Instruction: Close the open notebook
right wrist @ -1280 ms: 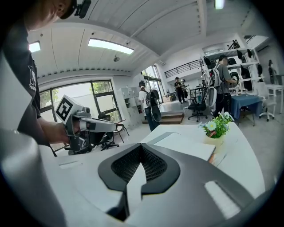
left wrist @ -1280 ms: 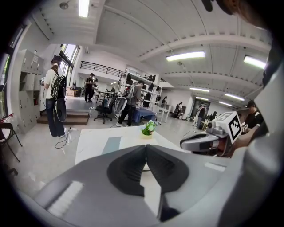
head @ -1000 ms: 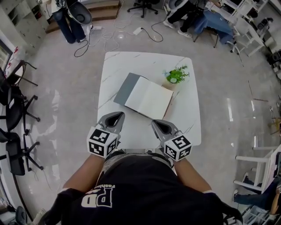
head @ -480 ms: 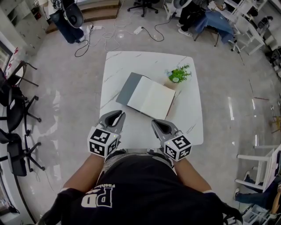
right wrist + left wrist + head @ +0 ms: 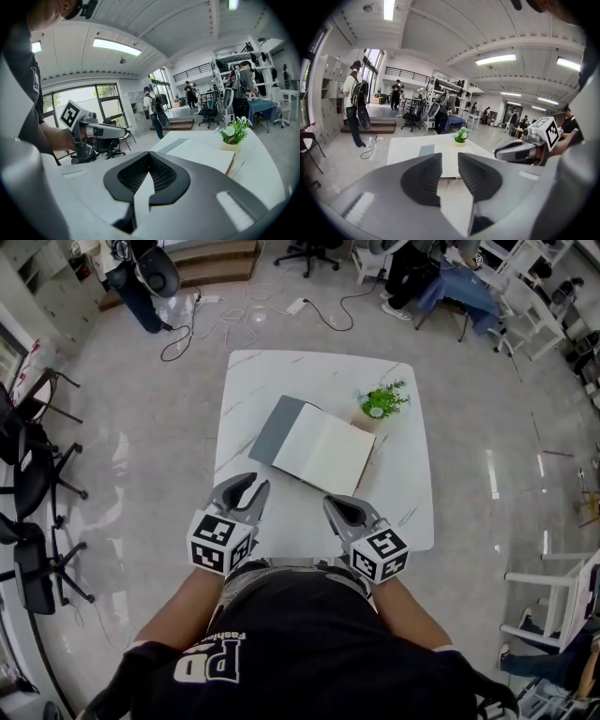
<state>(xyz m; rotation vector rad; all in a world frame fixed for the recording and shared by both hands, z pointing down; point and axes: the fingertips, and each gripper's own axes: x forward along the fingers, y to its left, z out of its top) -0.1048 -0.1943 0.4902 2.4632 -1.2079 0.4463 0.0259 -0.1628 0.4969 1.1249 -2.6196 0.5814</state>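
Fig. | left gripper jaws apart, right gripper jaws together, both empty | notebook untouched | grey cover is best lifted by its free edge and folded over the pages.

Upside down on black shirt: small white "Fashion" beside large white letters, likely "PD". Square black-and-white code markers on left cube and right cube.

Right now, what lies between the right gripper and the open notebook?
Only bare white table. Nothing stands between the right gripper and the notebook, as the head view shows.
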